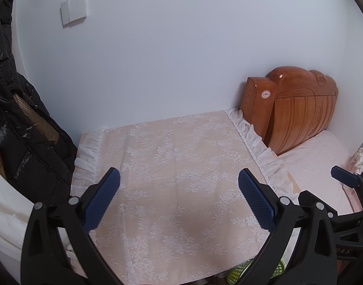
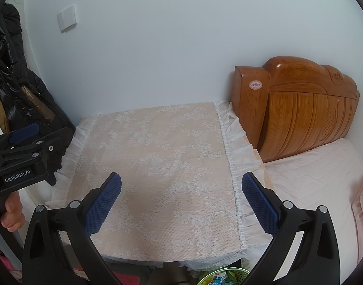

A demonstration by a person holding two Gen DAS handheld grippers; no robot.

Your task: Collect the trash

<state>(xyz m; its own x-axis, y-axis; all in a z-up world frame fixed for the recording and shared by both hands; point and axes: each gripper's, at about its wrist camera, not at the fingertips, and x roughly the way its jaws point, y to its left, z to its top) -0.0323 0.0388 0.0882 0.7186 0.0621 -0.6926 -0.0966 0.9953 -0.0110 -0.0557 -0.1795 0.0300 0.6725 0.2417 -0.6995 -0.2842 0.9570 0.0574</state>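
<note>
Left gripper: jaws spread wide, nothing between the blue pads, hovering over the near part of the lace-covered table. Right gripper: same, jaws wide and empty, over the near right part of the same table. Right gripper also shows at the right edge of the left wrist view; left gripper at the left edge of the right wrist view, a hand on its grip.

Green mesh trash basket sits below the table's near edge, by the right corner, with wrappers inside. Partly hidden by gripper arms.

Black puffer jacket hangs left of the table. Wooden headboard and bed with pale pink sheet to the right. Wall switch far left on the wall.
</note>
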